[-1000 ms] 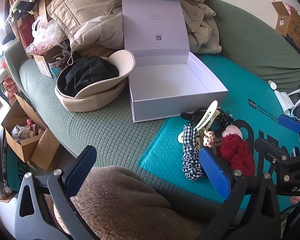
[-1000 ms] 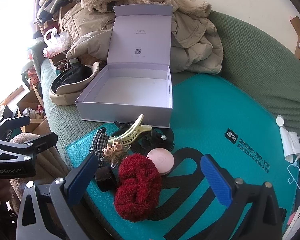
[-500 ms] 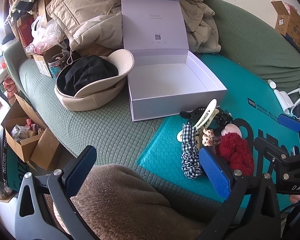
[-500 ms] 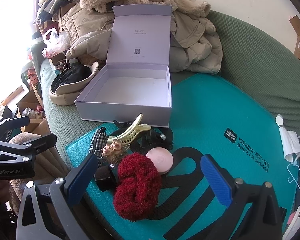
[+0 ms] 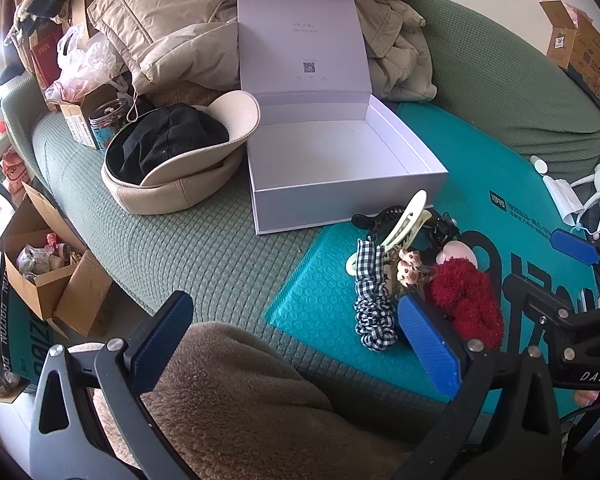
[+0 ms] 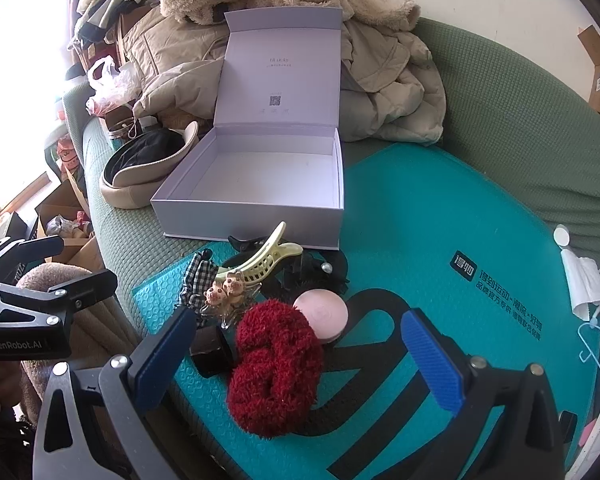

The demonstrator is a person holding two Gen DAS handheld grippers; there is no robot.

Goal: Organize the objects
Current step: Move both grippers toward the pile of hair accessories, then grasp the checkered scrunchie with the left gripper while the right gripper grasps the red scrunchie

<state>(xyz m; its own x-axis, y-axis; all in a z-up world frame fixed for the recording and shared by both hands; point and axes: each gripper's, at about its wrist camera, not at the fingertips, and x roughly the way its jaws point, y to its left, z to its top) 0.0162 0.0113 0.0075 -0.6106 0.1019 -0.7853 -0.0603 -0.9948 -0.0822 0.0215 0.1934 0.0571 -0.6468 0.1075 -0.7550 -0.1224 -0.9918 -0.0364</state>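
Note:
An open, empty lilac box [image 5: 340, 168] [image 6: 268, 172] sits on the green sofa. In front of it, on a teal bubble mailer [image 5: 316, 300] [image 6: 420, 220], lies a pile: a red fluffy scrunchie [image 6: 276, 364] [image 5: 464, 300], a checked scrunchie [image 5: 370, 292] [image 6: 198, 276], a cream hair claw [image 6: 266, 266] [image 5: 402, 224], a pink round compact [image 6: 322, 314], a small bear clip [image 6: 226, 288] and a black block [image 6: 210, 350]. My left gripper [image 5: 296, 340] is open and empty, left of the pile. My right gripper [image 6: 300, 356] is open and empty, just above the red scrunchie.
A beige hat holding a black cap [image 5: 172, 160] lies left of the box. Coats [image 6: 380, 60] are piled behind it. Cardboard boxes [image 5: 48, 276] stand on the floor at left. A brown fleece blanket [image 5: 240, 400] lies under my left gripper.
Both grippers have edged slightly forward toward the pile. Nothing was taken hold of and the objects have not moved.

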